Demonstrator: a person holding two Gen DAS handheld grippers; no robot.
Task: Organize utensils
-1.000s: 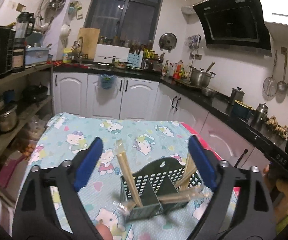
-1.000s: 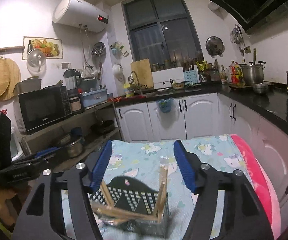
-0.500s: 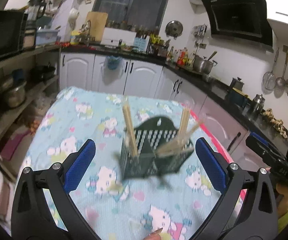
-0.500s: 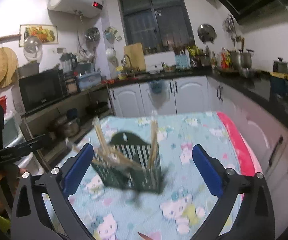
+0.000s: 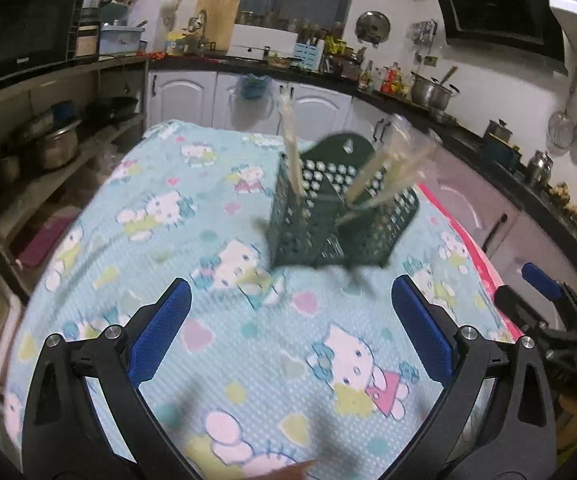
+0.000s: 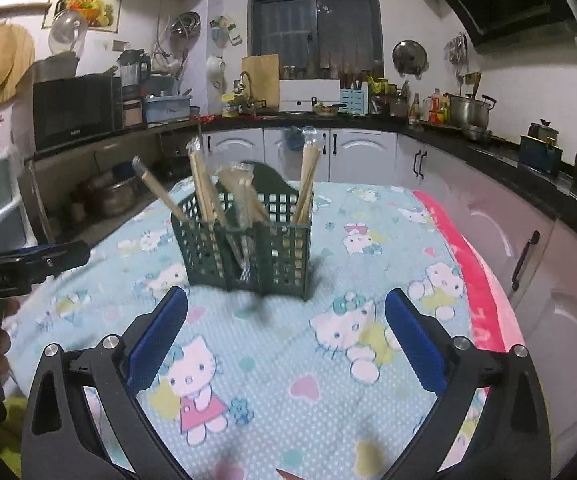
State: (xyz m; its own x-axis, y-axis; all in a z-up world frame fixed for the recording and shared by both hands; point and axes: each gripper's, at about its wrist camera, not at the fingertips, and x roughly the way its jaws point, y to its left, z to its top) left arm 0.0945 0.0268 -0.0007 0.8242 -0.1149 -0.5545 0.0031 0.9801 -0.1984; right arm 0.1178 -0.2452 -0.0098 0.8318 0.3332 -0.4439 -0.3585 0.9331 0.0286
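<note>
A dark green perforated utensil caddy (image 5: 328, 216) (image 6: 248, 248) stands upright on the Hello Kitty tablecloth (image 5: 208, 280) (image 6: 328, 340). Several wrapped wooden chopstick pairs (image 6: 308, 176) (image 5: 292, 148) stick up from its compartments. My left gripper (image 5: 292, 336) is open and empty, a short way in front of the caddy. My right gripper (image 6: 286, 336) is open and empty, also in front of the caddy. The right gripper shows at the right edge of the left wrist view (image 5: 544, 300); the left gripper shows at the left edge of the right wrist view (image 6: 28, 260).
A pink strip (image 6: 468, 272) runs along the table's right edge. White cabinets (image 6: 360, 152) and a black counter with pots (image 6: 468, 112) surround the table. Open shelves with pans (image 5: 48, 140) stand to the left.
Both grippers have pulled back from the caddy and opened wider. The caddy now stands free on the cloth, farther from both cameras.
</note>
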